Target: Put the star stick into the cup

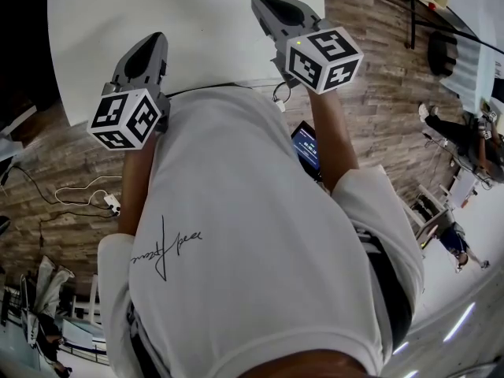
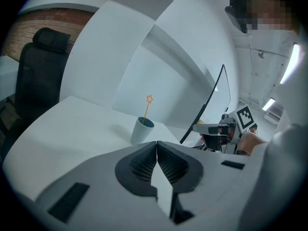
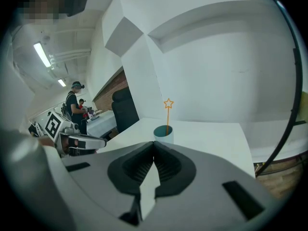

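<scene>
Left gripper [image 2: 157,143] clenched, empty | right gripper [image 3: 154,145] clenched, empty | star stick [image 3: 167,115] stands in cup [image 3: 163,134]

No word reads clearly. A black handwritten scrawl [image 1: 167,250] crosses the white shirt [image 1: 260,235] below the left claw [image 1: 154,44], illegible; the lit screen [image 1: 307,150] under the right claw [image 1: 272,6] is too small.

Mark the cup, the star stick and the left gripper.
cup [image 3: 163,137]: right gripper view, outer wall.
star stick [image 3: 167,116]: right gripper view, mid-shaft.
left gripper [image 2: 157,143]: left gripper view, where its closed fingertips meet.
</scene>
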The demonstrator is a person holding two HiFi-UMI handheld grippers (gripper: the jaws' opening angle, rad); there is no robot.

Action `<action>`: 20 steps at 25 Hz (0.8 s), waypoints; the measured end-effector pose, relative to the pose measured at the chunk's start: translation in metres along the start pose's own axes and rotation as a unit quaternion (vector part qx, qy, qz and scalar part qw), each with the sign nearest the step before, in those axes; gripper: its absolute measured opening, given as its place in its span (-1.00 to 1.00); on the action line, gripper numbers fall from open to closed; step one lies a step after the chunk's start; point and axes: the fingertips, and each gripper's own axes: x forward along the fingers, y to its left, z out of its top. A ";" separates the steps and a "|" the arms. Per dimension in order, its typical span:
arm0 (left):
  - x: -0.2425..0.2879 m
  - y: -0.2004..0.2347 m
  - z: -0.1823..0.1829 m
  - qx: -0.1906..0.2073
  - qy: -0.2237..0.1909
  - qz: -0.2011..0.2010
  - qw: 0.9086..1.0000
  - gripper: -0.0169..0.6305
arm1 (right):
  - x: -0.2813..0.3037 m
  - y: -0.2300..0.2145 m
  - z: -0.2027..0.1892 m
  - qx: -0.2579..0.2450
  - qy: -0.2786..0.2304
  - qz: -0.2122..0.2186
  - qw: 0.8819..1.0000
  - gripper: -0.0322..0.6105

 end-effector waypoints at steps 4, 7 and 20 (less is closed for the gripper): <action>-0.003 -0.005 -0.001 0.005 -0.006 0.000 1.000 -0.92 | -0.010 0.004 -0.008 0.001 -0.001 -0.008 1.000 -0.87; -0.005 -0.007 -0.002 0.007 -0.012 0.001 1.000 -0.92 | -0.016 0.010 -0.015 -0.001 -0.001 -0.012 1.000 -0.87; -0.017 -0.015 -0.012 0.022 -0.013 0.009 1.000 -0.92 | -0.030 0.034 -0.042 0.008 0.012 -0.021 1.000 -0.88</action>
